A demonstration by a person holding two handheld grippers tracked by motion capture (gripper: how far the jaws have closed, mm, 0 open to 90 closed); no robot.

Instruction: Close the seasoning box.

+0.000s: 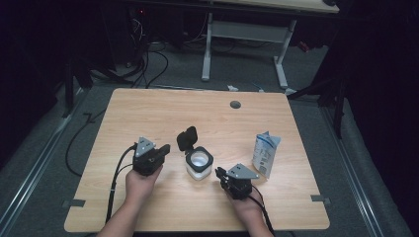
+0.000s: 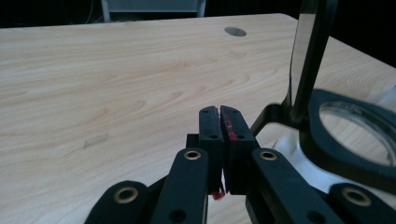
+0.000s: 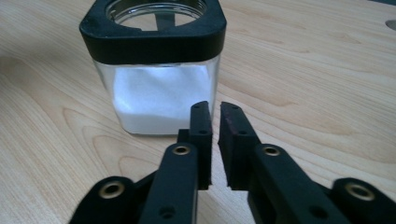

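Dark room, light wooden worktop (image 1: 148,113). Square glass jar (image 1: 199,163) at worktop centre, between both claws, part-filled with white powder, hinged black lid (image 1: 187,138) standing open. Judged rigid, fragile, smooth-walled, moderately heavy; best gripped on black collar (image 3: 154,39). Left claw (image 2: 219,122) clenched, empty. Right claw (image 3: 215,122) almost shut, empty, just short of jar. Paper pouch (image 1: 266,154) stands to right.

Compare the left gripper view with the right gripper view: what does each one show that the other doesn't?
Left gripper view: the jar's raised black lid, edge-on, the table's grey grommet, and the left gripper, shut and empty. Right gripper view: the jar's clear glass wall with white powder inside, and the right gripper, its pads nearly touching. Both: the jar's black collar and the wooden table.
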